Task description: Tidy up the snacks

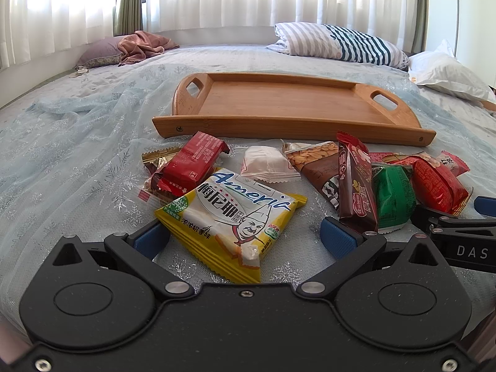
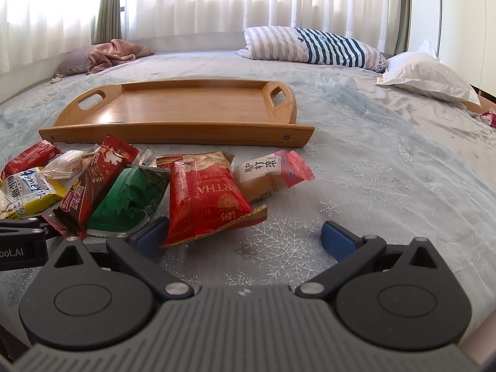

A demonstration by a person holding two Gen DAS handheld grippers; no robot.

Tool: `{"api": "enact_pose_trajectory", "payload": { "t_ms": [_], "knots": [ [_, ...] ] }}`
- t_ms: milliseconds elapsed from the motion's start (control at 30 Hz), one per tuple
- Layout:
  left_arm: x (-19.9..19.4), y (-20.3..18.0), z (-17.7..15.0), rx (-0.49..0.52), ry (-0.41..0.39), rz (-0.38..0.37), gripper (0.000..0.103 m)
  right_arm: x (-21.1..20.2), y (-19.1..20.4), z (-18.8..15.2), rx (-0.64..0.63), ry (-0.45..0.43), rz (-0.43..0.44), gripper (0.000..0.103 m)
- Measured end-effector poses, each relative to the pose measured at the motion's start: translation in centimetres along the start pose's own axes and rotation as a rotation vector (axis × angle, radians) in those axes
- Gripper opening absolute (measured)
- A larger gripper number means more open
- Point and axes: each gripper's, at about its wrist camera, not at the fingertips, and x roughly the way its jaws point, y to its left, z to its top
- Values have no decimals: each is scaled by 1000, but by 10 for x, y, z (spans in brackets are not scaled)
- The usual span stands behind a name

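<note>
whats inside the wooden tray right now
Nothing: the wooden tray shows only bare wood. All the snack packets lie on the bedspread in front. What lies under the tray is hidden.

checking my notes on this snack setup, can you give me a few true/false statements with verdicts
1. The tray holds no snacks. True.
2. The left gripper is shut on the yellow packet. False: its jaws stand wide open on either side of the packet.
3. The green packet lies between the brown bar and the red bag. True.
4. The snacks lie behind the tray. False: they lie on the bed in front of it, on the grippers' side.
5. The right gripper is open and holds nothing. True.
</note>
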Motion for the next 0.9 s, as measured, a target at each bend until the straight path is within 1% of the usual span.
{"api": "enact_pose_trajectory", "payload": {
  "t_ms": [900],
  "knots": [
    [0, 0, 1, -1, 2, -1, 103, 1, 1, 0, -3, 8, 0, 103]
  ]
}}
